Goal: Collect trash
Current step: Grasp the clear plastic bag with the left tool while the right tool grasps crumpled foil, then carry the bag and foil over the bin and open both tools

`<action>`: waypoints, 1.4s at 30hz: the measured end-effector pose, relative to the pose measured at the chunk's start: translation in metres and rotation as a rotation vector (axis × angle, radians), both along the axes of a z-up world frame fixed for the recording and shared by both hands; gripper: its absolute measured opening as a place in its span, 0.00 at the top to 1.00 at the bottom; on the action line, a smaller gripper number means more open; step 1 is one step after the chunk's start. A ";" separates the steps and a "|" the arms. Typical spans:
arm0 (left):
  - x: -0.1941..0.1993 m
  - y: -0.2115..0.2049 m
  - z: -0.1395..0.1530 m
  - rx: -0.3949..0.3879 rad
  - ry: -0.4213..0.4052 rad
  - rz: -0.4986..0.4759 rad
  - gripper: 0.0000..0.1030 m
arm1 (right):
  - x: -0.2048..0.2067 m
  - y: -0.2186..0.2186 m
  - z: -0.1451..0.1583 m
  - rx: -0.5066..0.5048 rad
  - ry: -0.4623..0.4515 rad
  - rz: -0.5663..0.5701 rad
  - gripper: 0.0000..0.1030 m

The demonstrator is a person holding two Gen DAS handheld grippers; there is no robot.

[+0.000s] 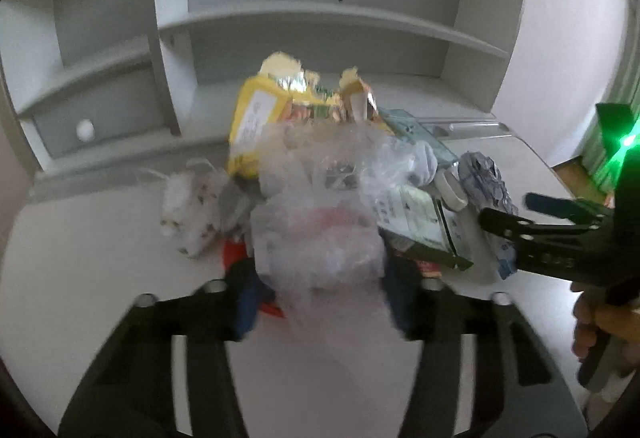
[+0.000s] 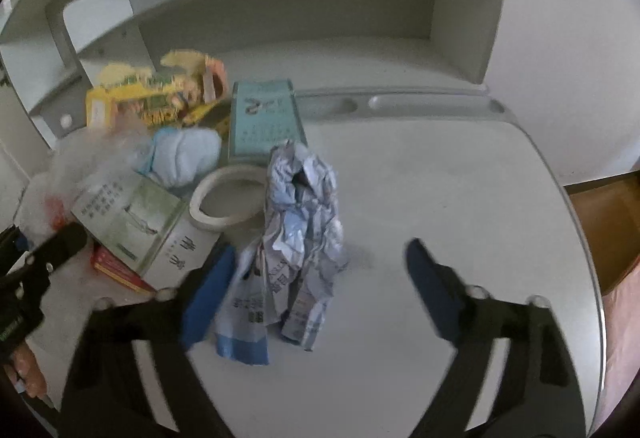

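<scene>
Left gripper [image 1: 320,302] clamped on clear plastic bag [image 1: 316,222], desk [image 1: 80,278] centre, yellow snack packet [image 1: 260,118] at 12 o'clock behind it. Right gripper [image 2: 320,286] spread wide; crumpled blue-white wrapper [image 2: 296,238] seen between fingers, ungripped, tape roll [image 2: 228,198] at 10 o'clock.

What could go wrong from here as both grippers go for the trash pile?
1. The clear plastic bag between the left gripper fingers is thin and slack; it may slip or tear.
2. The right gripper straddles the crumpled blue-and-white wrapper off-centre, with only one finger beside it, so closing could push it aside.
3. The tape roll beside that wrapper might get knocked.
</scene>
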State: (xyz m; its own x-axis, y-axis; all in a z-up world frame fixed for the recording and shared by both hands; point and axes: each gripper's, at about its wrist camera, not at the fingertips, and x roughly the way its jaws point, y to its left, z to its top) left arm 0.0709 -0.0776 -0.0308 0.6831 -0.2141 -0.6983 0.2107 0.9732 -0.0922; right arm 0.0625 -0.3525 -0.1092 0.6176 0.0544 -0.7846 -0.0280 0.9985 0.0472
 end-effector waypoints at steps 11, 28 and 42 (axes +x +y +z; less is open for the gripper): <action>-0.014 0.048 0.033 -0.144 -0.119 0.057 0.67 | -0.026 0.000 0.045 0.050 -0.177 -0.003 0.61; -0.063 -0.046 0.081 -0.191 -0.202 -0.176 0.67 | -0.088 -0.055 0.064 0.167 -0.221 0.009 0.61; -0.209 -0.384 0.011 -0.105 -0.006 -0.914 0.67 | -0.302 -0.363 0.039 0.246 -0.225 -0.644 0.61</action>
State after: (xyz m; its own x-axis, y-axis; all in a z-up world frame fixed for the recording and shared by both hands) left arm -0.1383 -0.4620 -0.0202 0.2203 -0.7347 -0.6416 0.8948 0.4141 -0.1670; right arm -0.2394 -0.7157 -0.0705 0.7315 -0.2155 -0.6468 0.5264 0.7814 0.3350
